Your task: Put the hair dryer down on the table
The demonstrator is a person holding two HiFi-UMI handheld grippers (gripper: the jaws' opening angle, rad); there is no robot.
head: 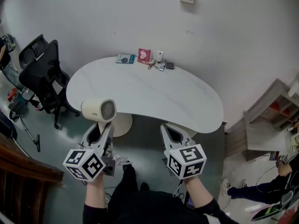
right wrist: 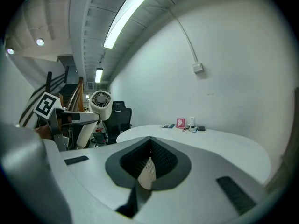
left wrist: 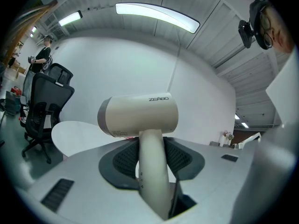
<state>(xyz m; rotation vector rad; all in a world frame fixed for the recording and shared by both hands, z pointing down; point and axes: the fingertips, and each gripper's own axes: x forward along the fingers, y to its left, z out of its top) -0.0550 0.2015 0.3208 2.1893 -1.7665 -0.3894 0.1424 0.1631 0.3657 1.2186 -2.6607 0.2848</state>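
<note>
A cream hair dryer (head: 99, 110) is held upright by its handle, my left gripper (head: 105, 125) shut on that handle. It hangs just in front of the near left edge of the white curved table (head: 154, 97), above the floor. In the left gripper view the hair dryer (left wrist: 140, 115) fills the middle, its handle running down between the dark pads (left wrist: 124, 160). My right gripper (head: 164, 126) hovers before the table's near edge, shut and holding nothing. In the right gripper view its tips (right wrist: 149, 141) meet, and the hair dryer (right wrist: 100, 104) shows at the left.
Small items line the table's far edge: a blue pack (head: 125, 59), a pink box (head: 144, 55) and a small bottle (head: 160, 56). Black office chairs (head: 39, 69) stand left of the table. A wooden shelf unit (head: 271, 120) and a person (head: 280, 181) are at the right.
</note>
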